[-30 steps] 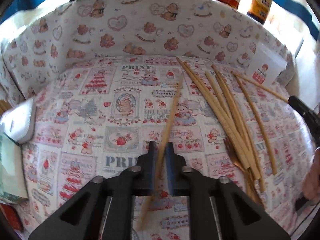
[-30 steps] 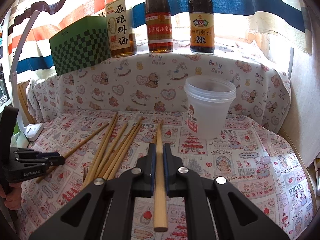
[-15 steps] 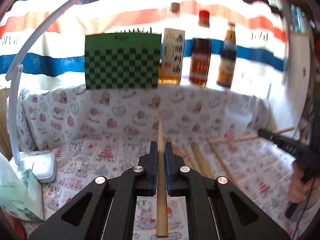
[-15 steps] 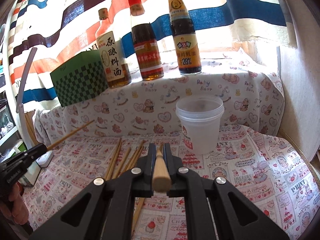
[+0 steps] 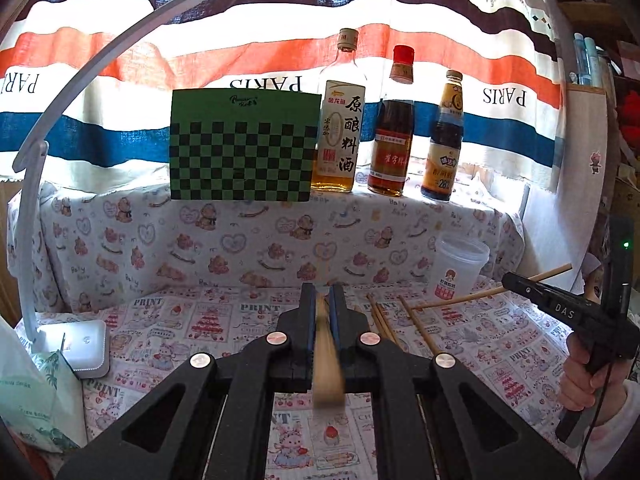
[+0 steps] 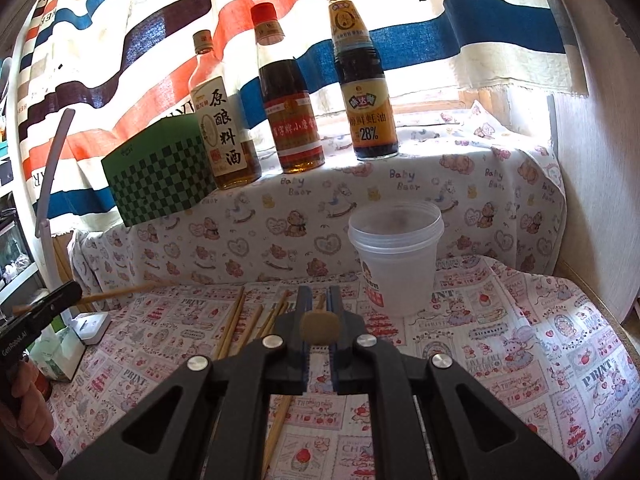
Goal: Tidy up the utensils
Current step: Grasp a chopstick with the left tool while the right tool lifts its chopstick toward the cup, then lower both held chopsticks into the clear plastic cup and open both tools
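Holding one chopstick [image 5: 328,354] in my left gripper [image 5: 322,300], another chopstick [image 6: 320,326] in my right gripper [image 6: 320,304], both clamped. Plastic cup [image 6: 396,264] stands ahead-right of right gripper; loose chopsticks [image 6: 240,320] lie ahead-left.

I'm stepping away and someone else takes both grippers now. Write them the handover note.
Left hand-held gripper: shut on a chopstick, raised off the table.
Right hand-held gripper: shut on another chopstick, its butt end toward the camera, short of the plastic cup.
Cup stands upright, looks empty.
Left to do: both held sticks into the cup, then the loose chopsticks on the cloth.
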Demonstrator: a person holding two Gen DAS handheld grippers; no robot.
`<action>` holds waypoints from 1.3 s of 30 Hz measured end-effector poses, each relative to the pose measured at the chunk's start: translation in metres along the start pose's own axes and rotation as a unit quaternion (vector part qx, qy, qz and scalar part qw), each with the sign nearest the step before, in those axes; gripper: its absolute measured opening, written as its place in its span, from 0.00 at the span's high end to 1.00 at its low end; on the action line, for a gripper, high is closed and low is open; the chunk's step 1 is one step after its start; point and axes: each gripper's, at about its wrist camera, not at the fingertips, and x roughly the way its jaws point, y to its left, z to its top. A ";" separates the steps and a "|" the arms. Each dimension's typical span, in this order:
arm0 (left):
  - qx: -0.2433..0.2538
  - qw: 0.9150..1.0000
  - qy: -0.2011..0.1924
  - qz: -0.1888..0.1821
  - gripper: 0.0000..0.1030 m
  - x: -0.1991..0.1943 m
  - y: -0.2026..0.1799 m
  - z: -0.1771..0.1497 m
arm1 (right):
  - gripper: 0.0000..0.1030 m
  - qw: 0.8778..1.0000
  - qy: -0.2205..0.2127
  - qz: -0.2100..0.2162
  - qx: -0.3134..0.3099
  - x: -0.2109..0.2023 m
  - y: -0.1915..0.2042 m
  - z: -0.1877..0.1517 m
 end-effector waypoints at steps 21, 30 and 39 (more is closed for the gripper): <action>-0.001 0.999 -0.040 -0.033 0.95 -0.007 -0.055 0.090 | 0.94 0.986 -0.154 0.015 0.065 -0.063 -0.025 0.088; 0.005 0.994 -0.002 -0.110 0.95 0.053 -0.133 0.141 | 0.94 0.981 -0.172 -0.033 0.087 -0.020 -0.073 0.087; -0.036 0.991 0.008 -0.130 0.94 0.108 -0.155 0.141 | 0.94 0.987 -0.052 0.009 0.150 0.039 -0.103 0.068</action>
